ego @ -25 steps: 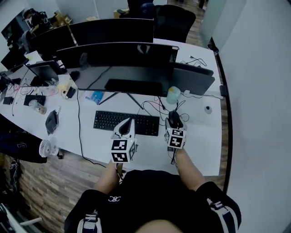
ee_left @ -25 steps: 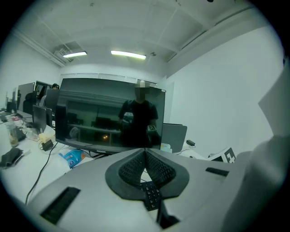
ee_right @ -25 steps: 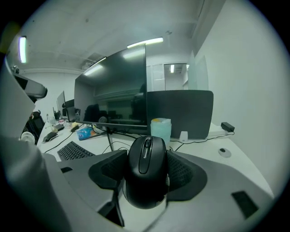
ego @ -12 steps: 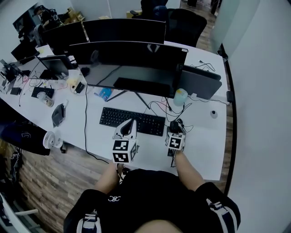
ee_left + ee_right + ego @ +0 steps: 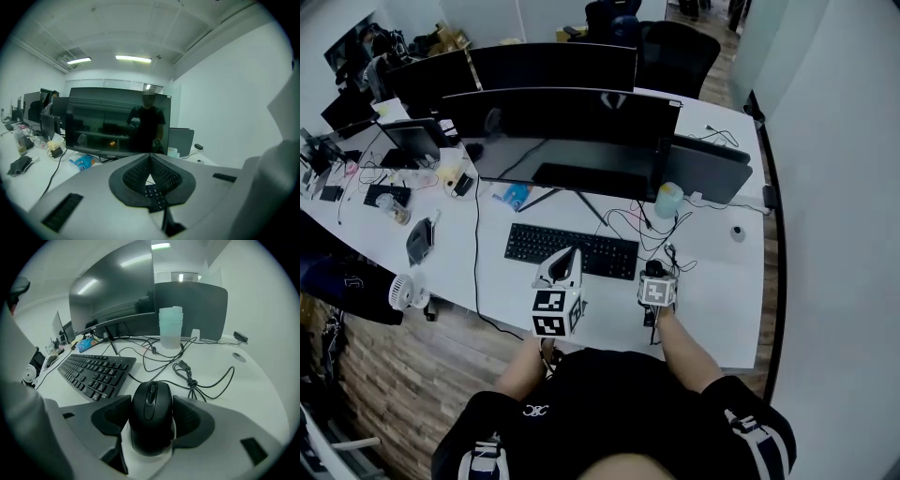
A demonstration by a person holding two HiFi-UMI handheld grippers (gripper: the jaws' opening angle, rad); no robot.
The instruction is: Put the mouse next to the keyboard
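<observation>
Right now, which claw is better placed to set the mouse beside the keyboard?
Right: the right claw grips the mouse just off the right end of the keyboard. The left claw is shut, empty, above the keyboard.

Looks like an open-plan office; shows a long white desk lined with wide dark monitors in two rows; carries a black keyboard and a mouse before one screen, with loose cables trailing across the top; has black swivel chairs drawn up on the far side; holds the usual work clutter at the left end, with a small white fan at the edge; sits under long ceiling strip lights, beside plain white walls, on a wood-plank floor.
</observation>
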